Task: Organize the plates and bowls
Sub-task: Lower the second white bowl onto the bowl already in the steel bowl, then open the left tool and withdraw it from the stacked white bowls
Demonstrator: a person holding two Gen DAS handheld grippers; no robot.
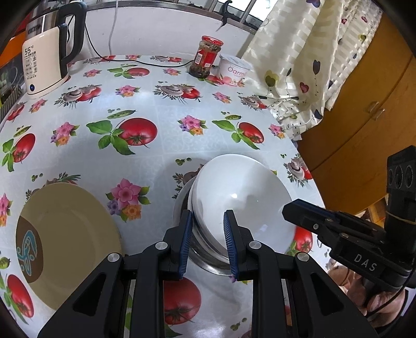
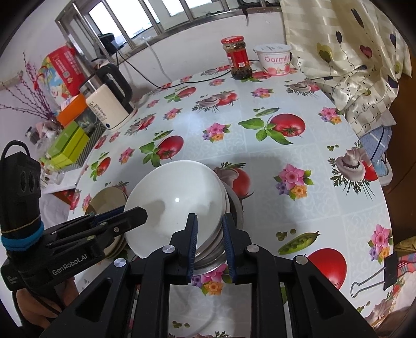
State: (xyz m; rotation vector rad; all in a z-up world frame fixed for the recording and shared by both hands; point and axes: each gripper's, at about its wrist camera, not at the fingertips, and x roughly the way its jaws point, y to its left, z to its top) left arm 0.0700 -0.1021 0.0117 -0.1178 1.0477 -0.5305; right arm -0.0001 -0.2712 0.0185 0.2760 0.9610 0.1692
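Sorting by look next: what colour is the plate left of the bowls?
Cream plate with a brown patch bearing a teal motif. Left wrist view shows it best.

a home dining corner or kitchen nook. ahead of the tongs spreads a table under an oilcloth [image 1: 161, 109] printed with tomatoes and flowers. at its far edge stand a red-lidded jar of pickles [image 2: 238, 57] and a yogurt tub [image 2: 275, 59]; far left, an electric kettle [image 1: 44, 65] with its cord. a heart-patterned curtain [image 2: 351, 65] hangs to the right, a barred window [image 2: 145, 18] behind, boxes [image 2: 65, 70] stacked at the left.
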